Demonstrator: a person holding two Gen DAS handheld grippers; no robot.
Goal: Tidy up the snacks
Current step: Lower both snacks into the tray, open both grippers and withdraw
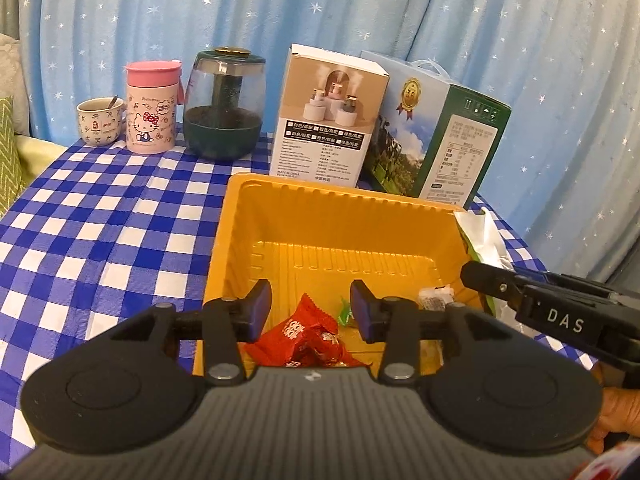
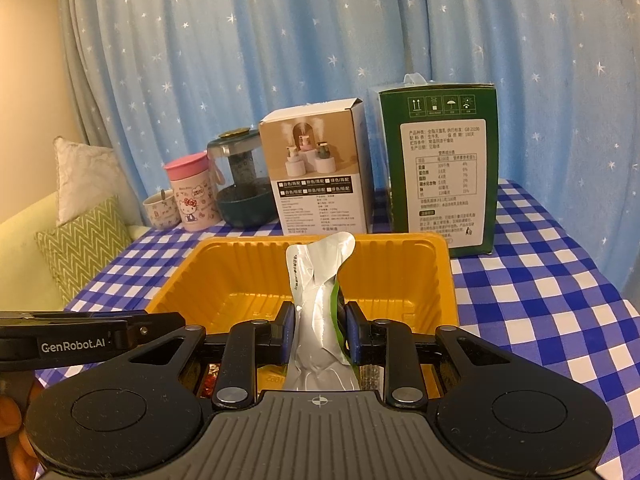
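Silver foil pouch (image 2: 320, 320), green along one edge: clamped upright between the pads of the right hand-held gripper (image 2: 318, 334), over the near part of the yellow tray (image 2: 400, 276). Judged light and soft; the crumpled top flops to one side, so the body will bend and swing when moved. Foil is slick; the present hold at mid-body, across the flat faces, looks the soundest place.

Red snack packets (image 1: 308, 332): lying loose on the tray floor, just below and ahead of the left hand-held gripper (image 1: 310, 310), whose jaws stand apart with nothing between the pads. Judged light, crinkly film, not fragile; best pinched across a flat middle or a sealed end.

Small green sweet (image 1: 345, 312) and a clear-wrapped dark piece (image 1: 434, 294): on the tray floor beside the left hand-held gripper's right finger. Small and light, likely to skate on smooth plastic.

Yellow tray: thin ribbed plastic, probably flexes at the rim; it sits on the checked surface (image 1: 100, 220).

Not made out:
- pouch bottom, hidden behind the right hand-held gripper's body
- pouch print, too small to read
- near tray wall and part of the red packets, covered by the left hand-held gripper
- contents under the right hand-held gripper, glimpsed only in slivers
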